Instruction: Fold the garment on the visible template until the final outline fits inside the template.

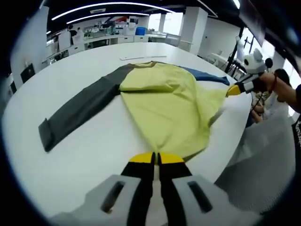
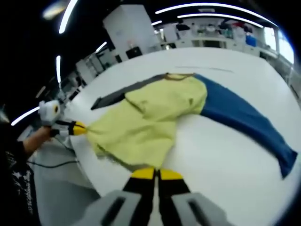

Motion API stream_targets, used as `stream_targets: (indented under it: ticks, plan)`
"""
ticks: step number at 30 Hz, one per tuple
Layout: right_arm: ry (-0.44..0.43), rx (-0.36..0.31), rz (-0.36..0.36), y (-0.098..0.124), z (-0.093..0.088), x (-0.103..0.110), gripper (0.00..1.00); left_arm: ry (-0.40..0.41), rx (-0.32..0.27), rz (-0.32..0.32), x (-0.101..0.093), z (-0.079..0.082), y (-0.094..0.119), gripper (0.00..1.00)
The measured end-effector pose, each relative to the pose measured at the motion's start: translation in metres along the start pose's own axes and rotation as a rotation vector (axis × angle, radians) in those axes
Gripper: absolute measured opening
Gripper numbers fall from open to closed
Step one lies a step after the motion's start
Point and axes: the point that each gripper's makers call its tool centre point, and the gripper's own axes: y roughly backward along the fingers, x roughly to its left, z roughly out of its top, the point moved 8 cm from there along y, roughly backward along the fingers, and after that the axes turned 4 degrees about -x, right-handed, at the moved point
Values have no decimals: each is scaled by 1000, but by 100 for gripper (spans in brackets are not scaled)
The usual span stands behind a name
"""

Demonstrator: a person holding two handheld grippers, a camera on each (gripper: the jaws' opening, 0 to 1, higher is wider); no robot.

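Garment [image 1: 162, 106] lies spread on the white tabletop [image 1: 84, 155], and we see a pale yellow body with a dark grey sleeve [image 1: 77, 113] stretched out to one side and a blue sleeve [image 2: 244, 120] to the other. In the left gripper view, our left hand-held gripper [image 1: 155, 159] has its yellow-tipped jaws pressed together on the near hem of the yellow body, the cloth bunching just beyond the tips. At the right of that view, the right hand-held gripper [image 1: 233, 90] meets the other corner of the hem near the tabletop's edge, held by a hand [image 1: 263, 82], and the fabric is pulled into a point there. In the right gripper view, our right hand-held gripper [image 2: 156, 174] is also clenched on the yellow hem at the near tabletop edge, with the left one entering from the left and pinching a drawn-out corner. A thin pale strip [image 1: 141, 57] lies on the tabletop beyond the collar. We cannot make out a template outline.
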Motion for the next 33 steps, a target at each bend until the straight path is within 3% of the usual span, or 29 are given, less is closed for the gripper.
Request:
stream_targets:
  ticks: [13, 33]
  plan:
    - [-46, -20, -44, 25, -10, -14, 0, 21, 27, -8, -7, -7, 13, 0]
    - [-10, 16, -89, 46, -37, 5, 0, 28, 61, 20, -9, -17, 30, 0]
